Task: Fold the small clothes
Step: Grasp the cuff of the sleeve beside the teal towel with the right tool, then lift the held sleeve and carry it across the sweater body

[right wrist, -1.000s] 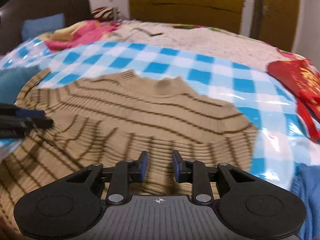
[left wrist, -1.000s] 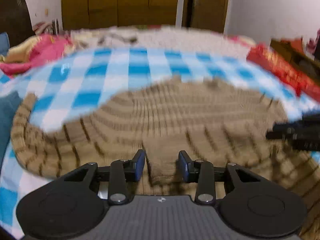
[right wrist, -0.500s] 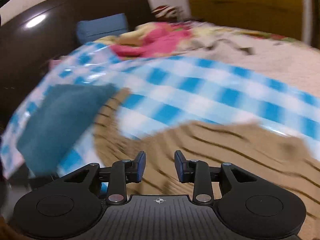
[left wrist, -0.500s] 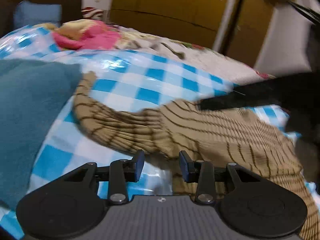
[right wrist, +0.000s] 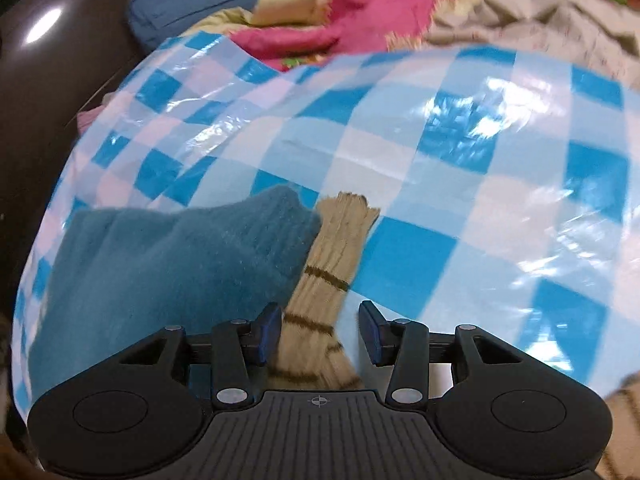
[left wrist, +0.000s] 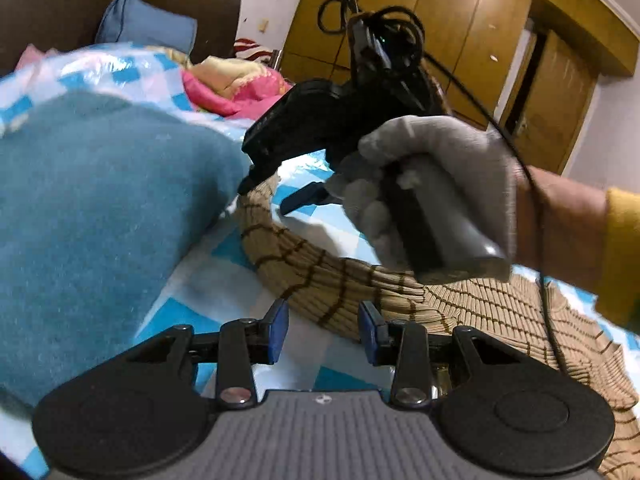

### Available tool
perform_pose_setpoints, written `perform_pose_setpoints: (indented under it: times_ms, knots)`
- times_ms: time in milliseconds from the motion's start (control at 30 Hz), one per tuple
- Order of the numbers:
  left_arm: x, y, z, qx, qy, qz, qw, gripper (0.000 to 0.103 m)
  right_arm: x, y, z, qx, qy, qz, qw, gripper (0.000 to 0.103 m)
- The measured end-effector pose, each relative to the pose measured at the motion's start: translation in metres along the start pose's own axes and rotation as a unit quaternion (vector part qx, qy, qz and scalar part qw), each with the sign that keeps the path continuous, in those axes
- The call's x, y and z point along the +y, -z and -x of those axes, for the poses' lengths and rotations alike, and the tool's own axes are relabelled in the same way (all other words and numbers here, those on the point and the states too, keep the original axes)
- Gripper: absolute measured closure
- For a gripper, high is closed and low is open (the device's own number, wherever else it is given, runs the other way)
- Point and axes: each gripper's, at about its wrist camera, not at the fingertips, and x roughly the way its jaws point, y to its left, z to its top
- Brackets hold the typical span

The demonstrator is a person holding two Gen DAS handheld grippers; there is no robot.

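Note:
A tan knitted sweater with dark stripes (left wrist: 480, 308) lies on a blue-and-white checked sheet (left wrist: 224, 292). Its left sleeve (left wrist: 288, 256) stretches away toward a teal garment (left wrist: 100, 208). My left gripper (left wrist: 323, 330) is open and empty, just in front of the sleeve's near part. In the right wrist view the sleeve (right wrist: 324, 280) runs up between the fingers of my right gripper (right wrist: 318, 336), which is open; the cuff (right wrist: 348, 208) lies past the fingertips. The right gripper, held by a gloved hand (left wrist: 432, 184), also shows in the left wrist view above the cuff.
The teal garment (right wrist: 160, 264) lies against the sleeve's left side. A pink and yellow blanket (right wrist: 344, 4) and a blue pillow (right wrist: 192, 0) lie at the head of the bed by a dark headboard (right wrist: 48, 40). Wooden wardrobes (left wrist: 440, 20) stand behind.
Both grippers have swung left from the sweater's body to its left sleeve. The right gripper now sits over the sleeve near the cuff, open. The left gripper stays open.

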Motion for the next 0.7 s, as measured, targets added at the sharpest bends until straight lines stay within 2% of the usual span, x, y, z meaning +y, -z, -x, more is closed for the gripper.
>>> perform_pose_setpoints:
  times_ms: [67, 133, 167, 300, 433, 567, 700]
  knots:
    - [0.003, 0.002, -0.001, 0.001, 0.002, 0.007, 1.0, 0.055, 0.002, 0.0, -0.004, -0.01, 0.005, -0.005, 1.0, 0.062]
    - [0.004, 0.004, -0.001, 0.002, 0.003, 0.007, 1.0, 0.055, 0.005, 0.002, 0.001, -0.024, 0.018, 0.003, 1.0, 0.084]
    - [0.004, 0.005, 0.0, 0.002, 0.003, 0.003, 1.0, 0.055, 0.006, 0.002, 0.006, -0.033, 0.023, 0.004, 0.999, 0.09]
    - [-0.001, 0.007, 0.002, -0.006, 0.0, -0.014, 0.9999, 0.055, -0.006, 0.008, 0.06, -0.085, 0.001, -0.018, 0.996, 0.092]
    - [-0.009, 0.008, 0.007, -0.019, 0.002, -0.031, 0.9993, 0.055, -0.041, 0.028, 0.149, -0.147, -0.034, -0.082, 0.985, 0.093]
    - [-0.03, 0.004, 0.014, -0.027, 0.018, -0.066, 0.9973, 0.054, -0.085, 0.069, 0.24, -0.202, -0.043, -0.139, 0.969, 0.094]
    - [-0.069, 0.001, 0.024, -0.047, 0.04, -0.133, 0.9892, 0.048, -0.131, 0.129, 0.311, -0.247, -0.017, -0.185, 0.951, 0.094]
